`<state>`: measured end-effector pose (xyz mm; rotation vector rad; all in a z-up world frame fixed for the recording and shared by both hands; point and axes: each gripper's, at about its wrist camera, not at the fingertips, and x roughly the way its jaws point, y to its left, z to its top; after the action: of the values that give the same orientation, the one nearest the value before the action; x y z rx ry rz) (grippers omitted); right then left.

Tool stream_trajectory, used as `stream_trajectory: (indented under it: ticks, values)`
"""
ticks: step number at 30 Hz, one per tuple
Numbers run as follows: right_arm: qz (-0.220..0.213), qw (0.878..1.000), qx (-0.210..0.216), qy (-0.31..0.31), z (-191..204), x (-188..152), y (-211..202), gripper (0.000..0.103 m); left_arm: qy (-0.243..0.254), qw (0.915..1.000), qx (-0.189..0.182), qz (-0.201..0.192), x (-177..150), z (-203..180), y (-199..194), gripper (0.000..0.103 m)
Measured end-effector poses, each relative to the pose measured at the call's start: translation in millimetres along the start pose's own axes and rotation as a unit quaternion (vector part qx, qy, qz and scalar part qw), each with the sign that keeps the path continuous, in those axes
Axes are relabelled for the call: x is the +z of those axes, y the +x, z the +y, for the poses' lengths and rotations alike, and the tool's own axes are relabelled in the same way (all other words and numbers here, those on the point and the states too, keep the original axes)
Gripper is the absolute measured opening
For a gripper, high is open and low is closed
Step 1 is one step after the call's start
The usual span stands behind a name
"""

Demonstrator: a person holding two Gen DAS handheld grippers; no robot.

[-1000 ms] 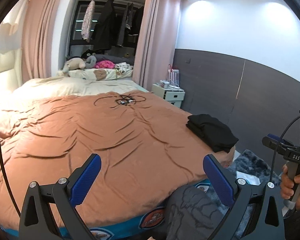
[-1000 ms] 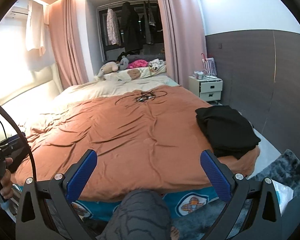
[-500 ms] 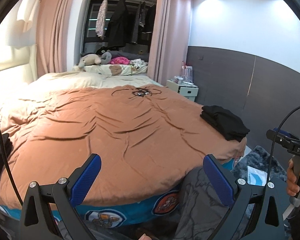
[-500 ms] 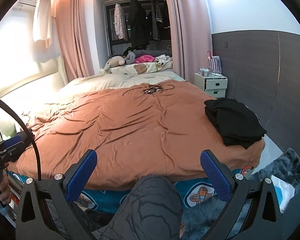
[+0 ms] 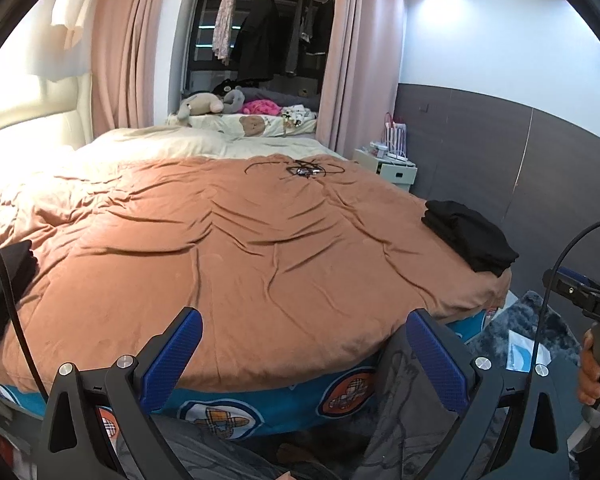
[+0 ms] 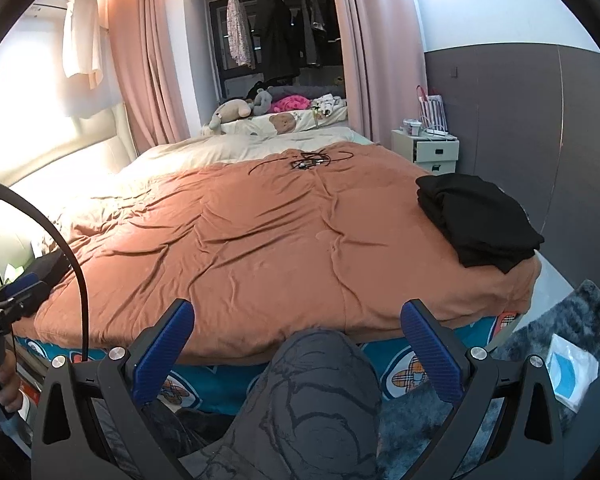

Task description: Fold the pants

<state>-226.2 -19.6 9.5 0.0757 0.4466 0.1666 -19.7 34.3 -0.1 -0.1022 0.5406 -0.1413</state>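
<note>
A pile of folded black pants lies at the right edge of the bed, on the brown bedspread. More dark cloth lies at the bed's left edge. My left gripper is open and holds nothing, hovering off the foot of the bed. My right gripper is also open with nothing in it, above a person's knee in grey patterned trousers. Both grippers are well short of the black pile.
A tangle of black cables lies far up the bedspread. A white nightstand stands by the right wall. A grey rug with a white bag lies on the floor at right. Stuffed toys and hanging clothes are at the back.
Both grippers have pulled back and swung left from the bed; the bed edge and blue patterned sheet now show more, and the black pile sits further right.
</note>
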Motion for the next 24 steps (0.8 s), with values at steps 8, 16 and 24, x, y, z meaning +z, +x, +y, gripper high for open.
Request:
stream_trajectory:
  ticks: [8, 16, 24]
  values:
    - [0.003, 1.0, -0.005, -0.003, 2.4, -3.3, 1.1, 0.103, -0.001, 1.0, 0.001, 0.003, -0.6, -0.4, 2.7, 0.103]
    - [0.007, 1.0, 0.001, 0.004, 7.0, -1.8, -1.5, 0.103, -0.002, 1.0, 0.002, 0.002, -2.7, 2.1, 3.6, 0.103]
    - [0.005, 1.0, -0.006, -0.002, 6.5, -2.7, -2.8, 0.103, 0.0, 1.0, 0.003, -0.002, -6.2, 1.0, 0.4, 0.103]
